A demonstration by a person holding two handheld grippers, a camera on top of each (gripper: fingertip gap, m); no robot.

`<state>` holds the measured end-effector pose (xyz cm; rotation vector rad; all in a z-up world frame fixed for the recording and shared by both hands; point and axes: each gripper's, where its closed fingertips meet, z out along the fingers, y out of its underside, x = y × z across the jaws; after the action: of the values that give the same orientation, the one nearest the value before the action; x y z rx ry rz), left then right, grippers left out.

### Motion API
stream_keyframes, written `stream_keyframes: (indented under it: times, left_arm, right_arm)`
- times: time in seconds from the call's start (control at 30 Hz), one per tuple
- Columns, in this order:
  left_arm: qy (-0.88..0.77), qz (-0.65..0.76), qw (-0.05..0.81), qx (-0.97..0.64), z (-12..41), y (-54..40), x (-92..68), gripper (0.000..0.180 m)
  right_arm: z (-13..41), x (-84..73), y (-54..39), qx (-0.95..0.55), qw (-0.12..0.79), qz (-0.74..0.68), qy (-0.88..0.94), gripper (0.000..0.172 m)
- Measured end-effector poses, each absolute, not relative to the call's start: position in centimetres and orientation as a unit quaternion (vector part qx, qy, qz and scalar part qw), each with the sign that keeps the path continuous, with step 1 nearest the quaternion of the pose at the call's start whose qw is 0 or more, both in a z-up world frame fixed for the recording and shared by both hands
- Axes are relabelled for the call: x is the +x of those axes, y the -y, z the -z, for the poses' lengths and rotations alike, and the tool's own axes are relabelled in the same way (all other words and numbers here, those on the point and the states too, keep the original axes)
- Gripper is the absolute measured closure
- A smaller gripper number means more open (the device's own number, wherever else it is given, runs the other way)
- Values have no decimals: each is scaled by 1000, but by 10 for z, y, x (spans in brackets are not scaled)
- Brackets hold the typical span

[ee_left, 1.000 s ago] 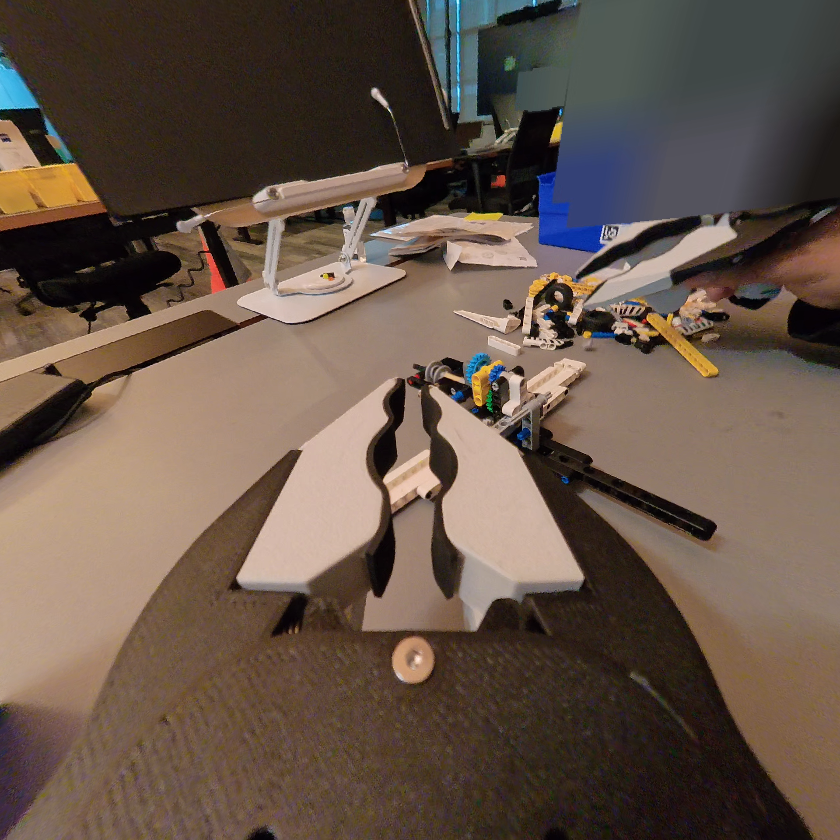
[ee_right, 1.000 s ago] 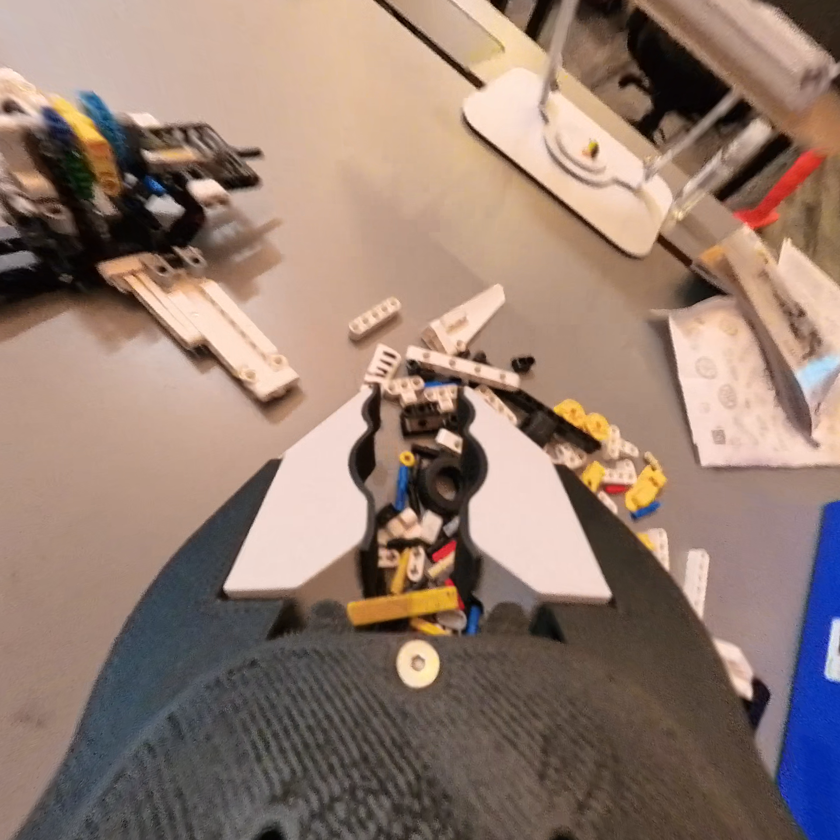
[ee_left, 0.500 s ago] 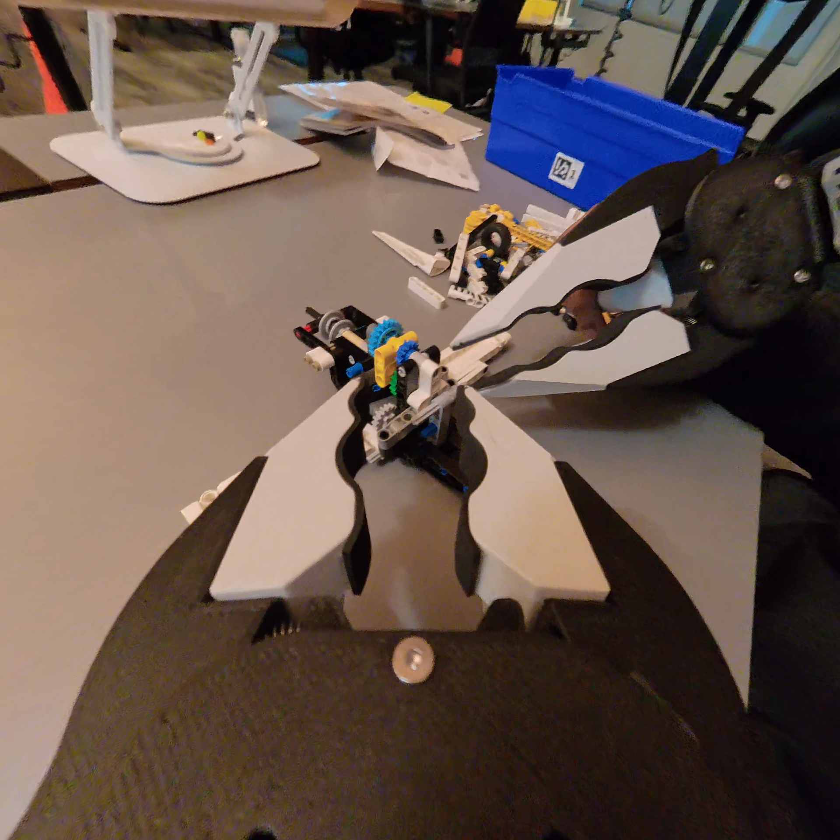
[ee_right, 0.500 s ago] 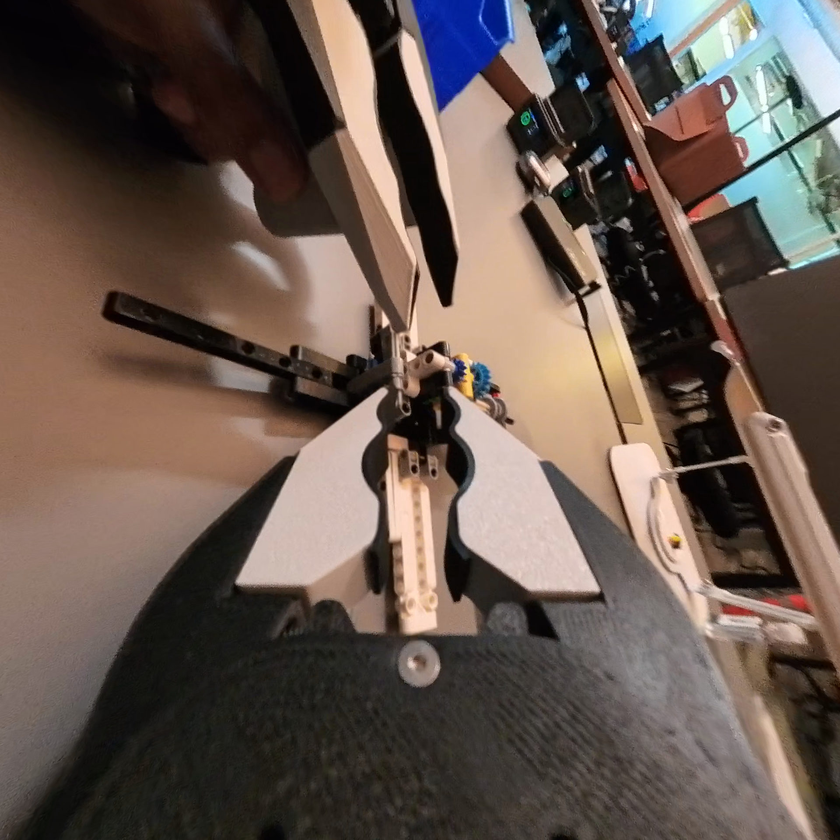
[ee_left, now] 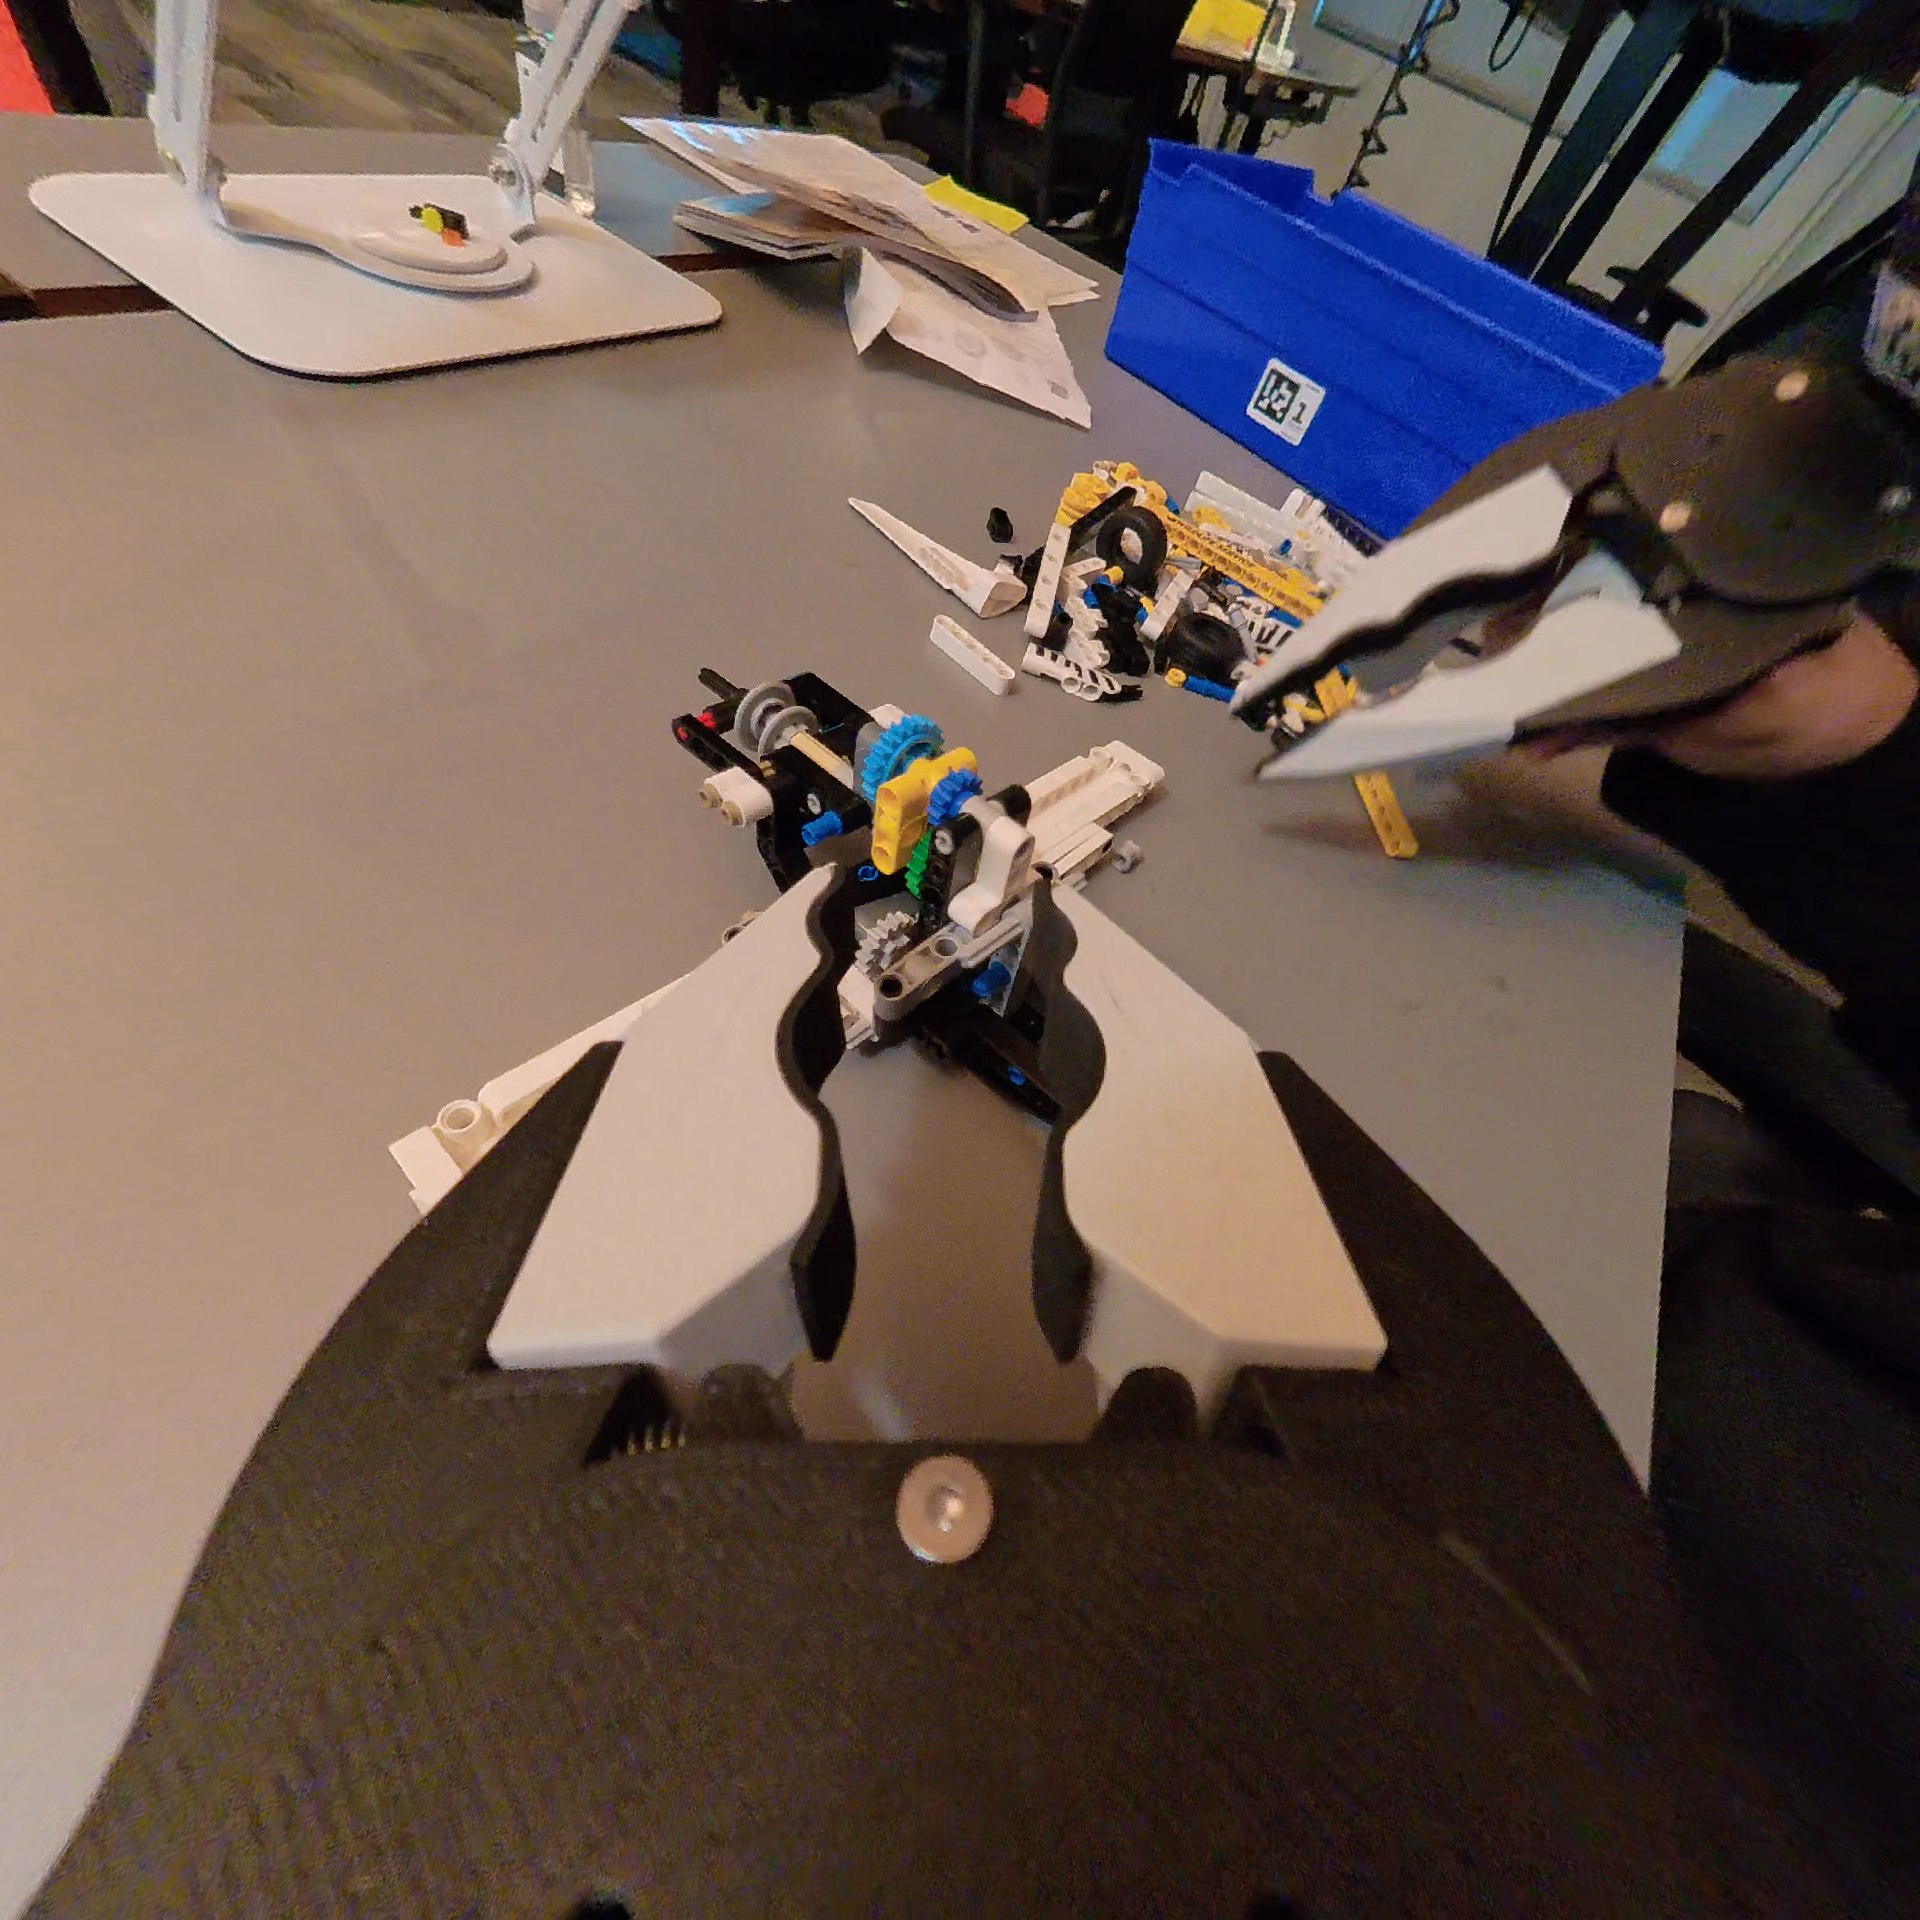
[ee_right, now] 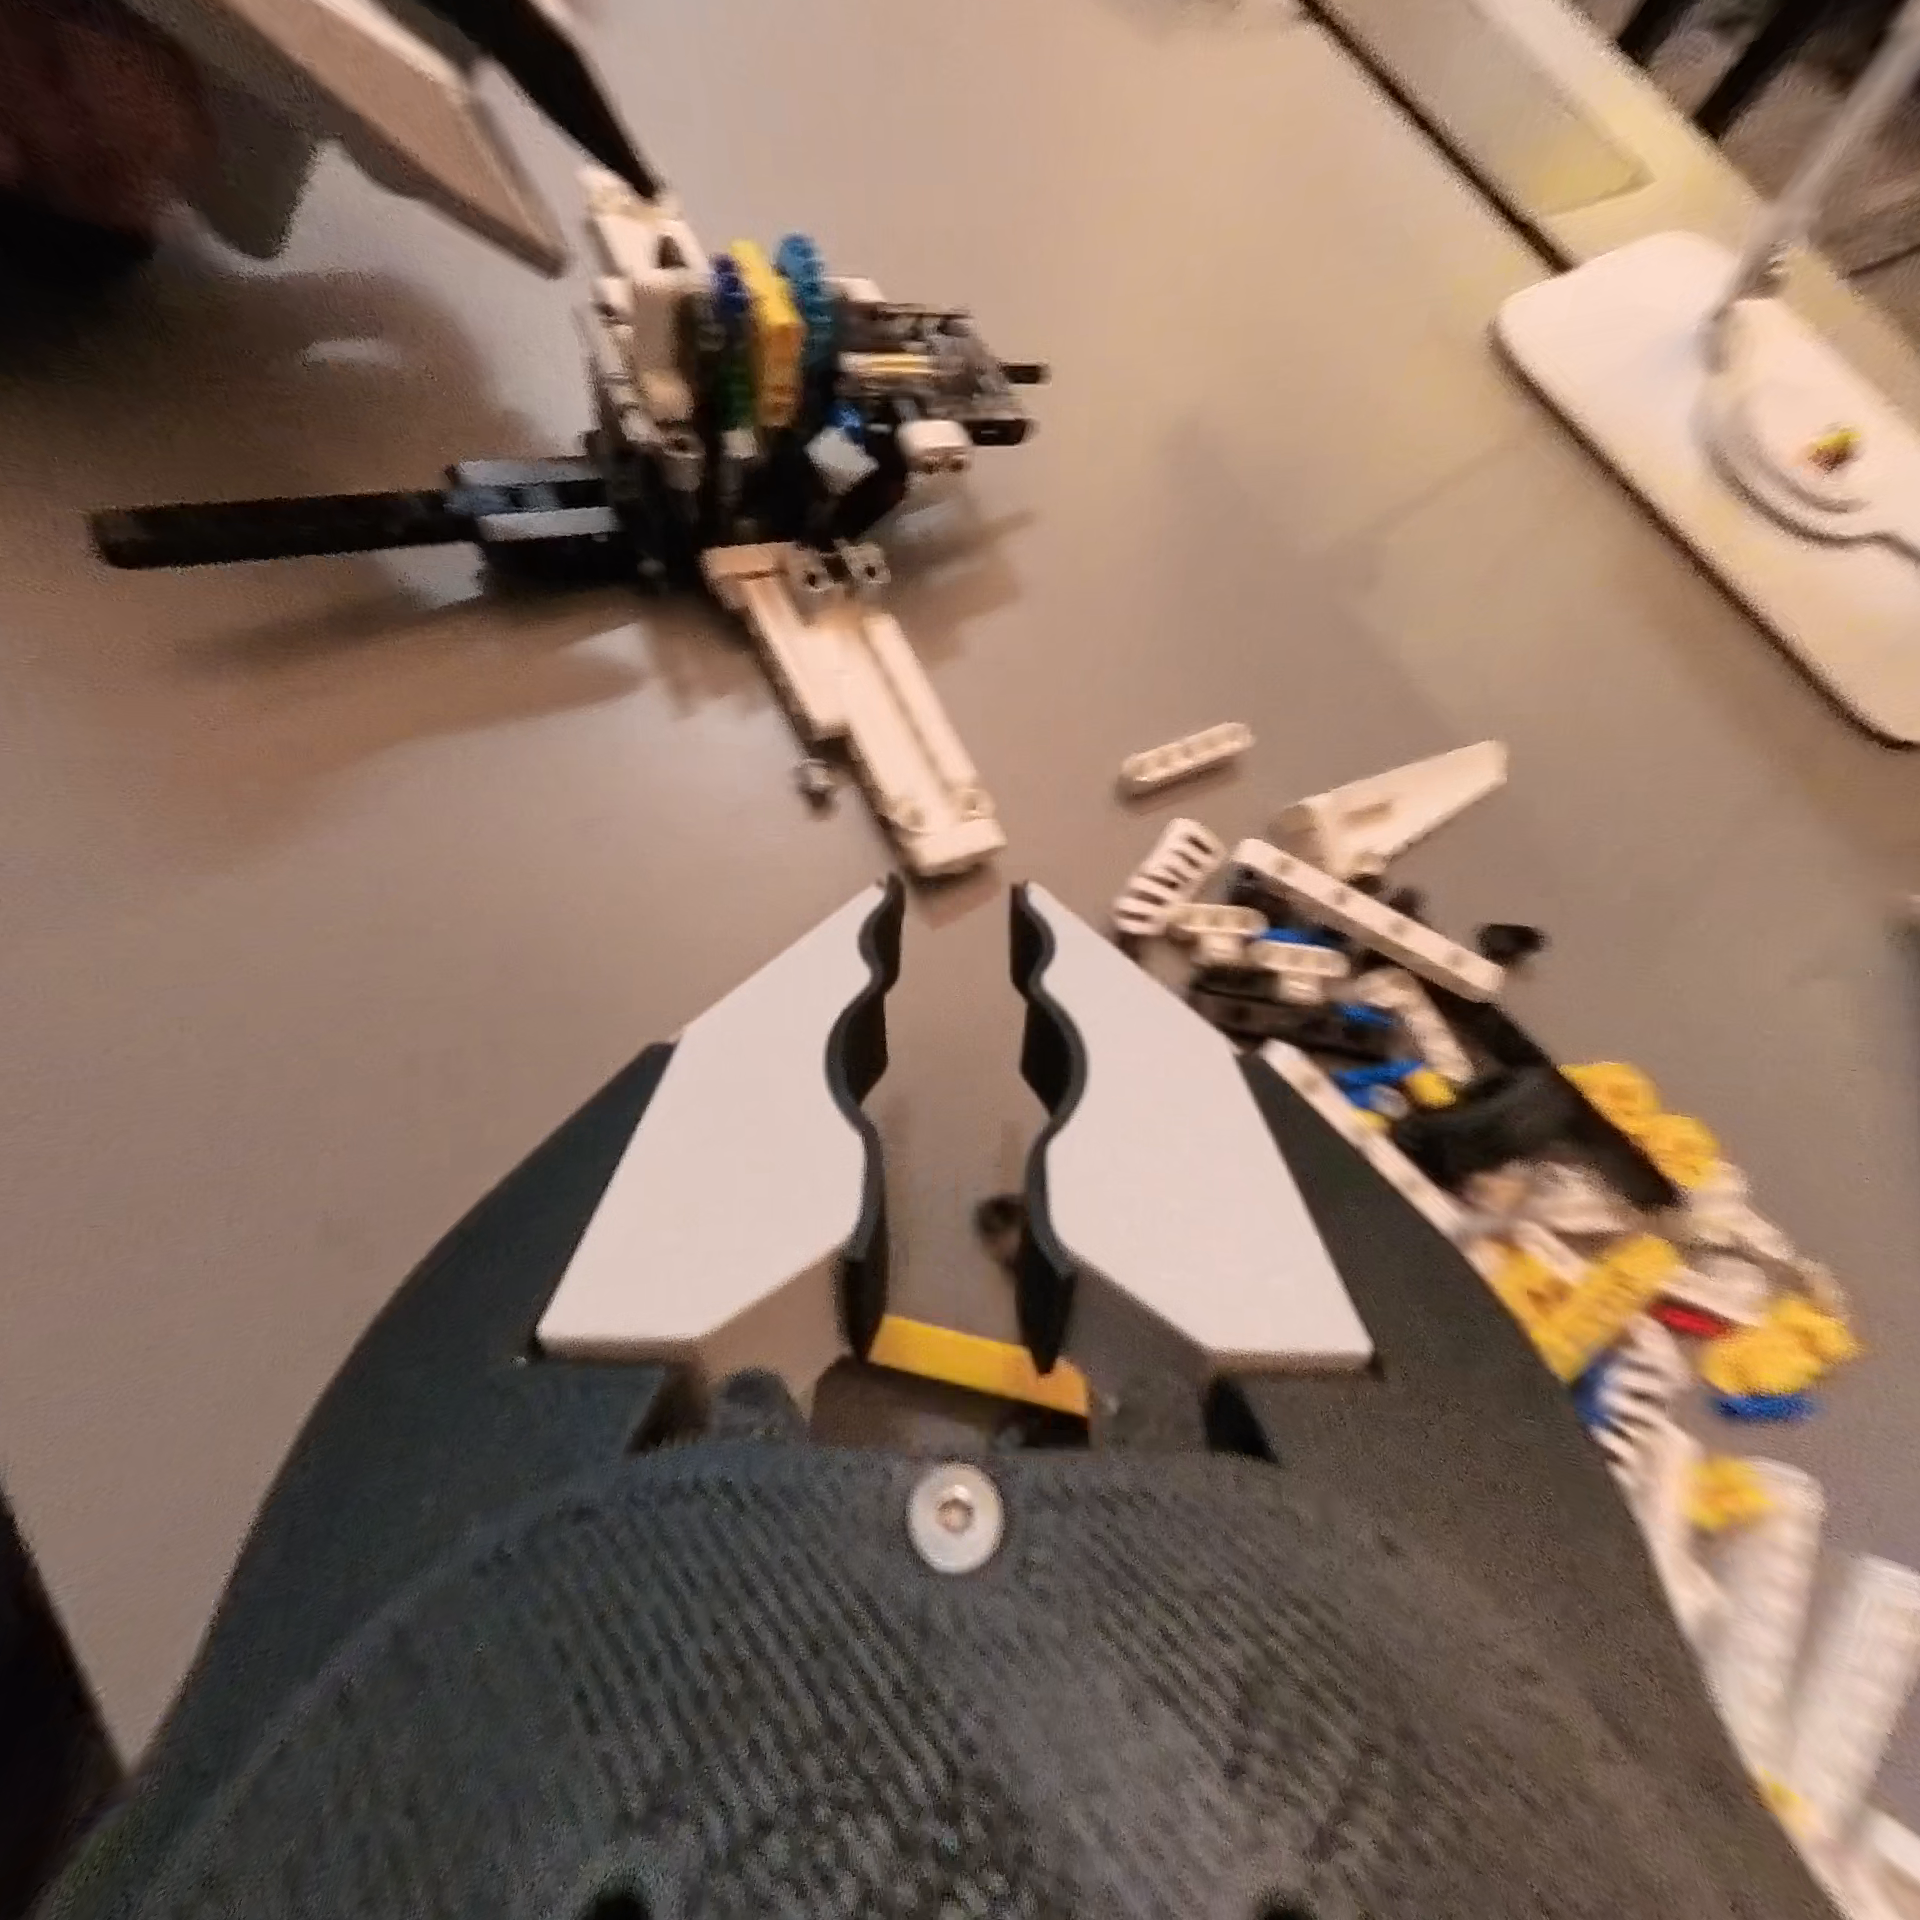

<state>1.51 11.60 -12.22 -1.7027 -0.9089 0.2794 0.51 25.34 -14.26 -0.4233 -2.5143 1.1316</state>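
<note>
A brick model [ee_left: 914, 821] with blue, green and grey gears, a yellow piece and a long black beam stands on the grey table [ee_left: 416, 623]. My left gripper [ee_left: 932, 883] is shut on the model's near end, with both pads against its grey and black parts. The right wrist view shows the model [ee_right: 748, 353], blurred, with the left gripper [ee_right: 592, 218] at its far end. My right gripper [ee_right: 954, 896] is open with bare table between its fingers, just short of the model's white panel [ee_right: 873, 717]. It also shows in the left wrist view [ee_left: 1252, 738], over a yellow beam [ee_left: 1382, 810].
A pile of loose white, black, yellow and blue pieces [ee_left: 1164, 592] lies right of the model, and beside my right gripper [ee_right: 1455, 1091]. A blue bin [ee_left: 1351, 312], papers [ee_left: 914, 229] and a white stand base [ee_left: 364, 270] sit at the back. The table edge [ee_left: 1673, 1039] is on the right. The tips of one gripper are about 15 centimetres away from the tips of the other.
My left gripper opened, moved onto the model's near end and closed on it. My right gripper drew back from the model's white panel to beside the pile, its fingers bare.
</note>
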Motion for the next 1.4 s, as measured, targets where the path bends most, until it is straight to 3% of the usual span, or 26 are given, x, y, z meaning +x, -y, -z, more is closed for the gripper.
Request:
stream_keyframes:
  times: [0.3,0.47,1.13,1.4]
  left_arm:
    - [393,-102,577,-708,119,-113,14,149]
    - [393,-94,587,-702,117,-112,17,150]
    - [392,-83,590,-701,117,-113,17,150]
    - [393,-82,593,-698,117,-113,17,150]
  right_arm:
    - [177,13,-202,-59,153,-344,925,152]
    - [181,17,-202,-92,75,-338,934,169]
    - [180,21,-217,-111,20,-347,931,145]
    - [163,26,-231,-135,14,-389,911,144]
